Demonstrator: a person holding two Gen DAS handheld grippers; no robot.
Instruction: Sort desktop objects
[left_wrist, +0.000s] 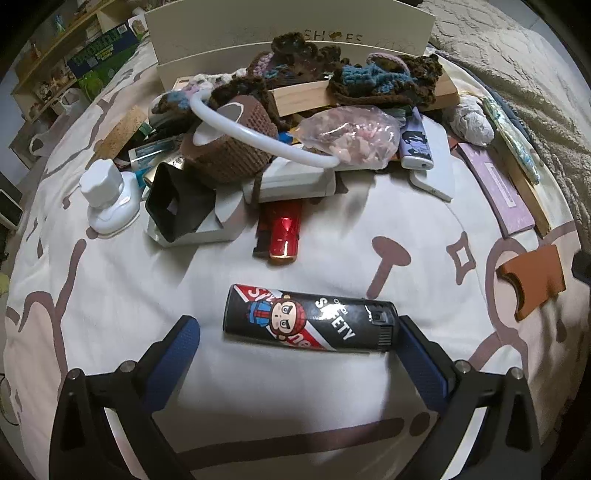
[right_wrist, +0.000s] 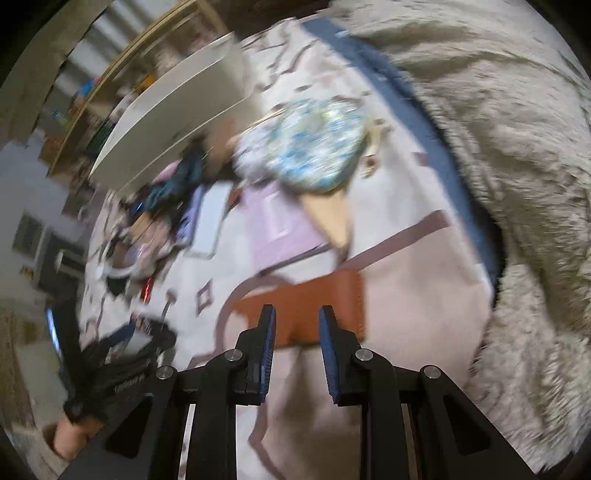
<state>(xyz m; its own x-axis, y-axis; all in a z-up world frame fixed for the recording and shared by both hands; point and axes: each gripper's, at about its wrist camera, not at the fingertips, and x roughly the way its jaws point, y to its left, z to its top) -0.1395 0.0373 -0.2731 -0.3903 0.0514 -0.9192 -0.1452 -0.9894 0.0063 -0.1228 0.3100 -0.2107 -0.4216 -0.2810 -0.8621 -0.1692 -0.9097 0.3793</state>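
A black lighter (left_wrist: 310, 321) with a cartoon face and the word SAFETY lies flat on the patterned bedspread (left_wrist: 110, 295). My left gripper (left_wrist: 297, 328) is open wide around it; the right finger (left_wrist: 417, 347) sits at the lighter's cap end and the left finger (left_wrist: 181, 339) stands apart from its base. A red lighter (left_wrist: 282, 232) lies just beyond. In the blurred right wrist view, my right gripper (right_wrist: 297, 314) is shut with nothing in it, hovering over an orange-brown leather piece (right_wrist: 314, 295), which also shows in the left wrist view (left_wrist: 532, 280).
Clutter lies behind the lighters: a white bottle (left_wrist: 107, 199), a brown crochet pouch (left_wrist: 232, 144), a white ring (left_wrist: 258, 133), a pink bag (left_wrist: 351, 136), a purple lighter (left_wrist: 415, 144), crochet pieces on a wooden tray (left_wrist: 369, 92) and a white shoebox (left_wrist: 288, 33). A beige blanket (right_wrist: 498, 147) lies right.
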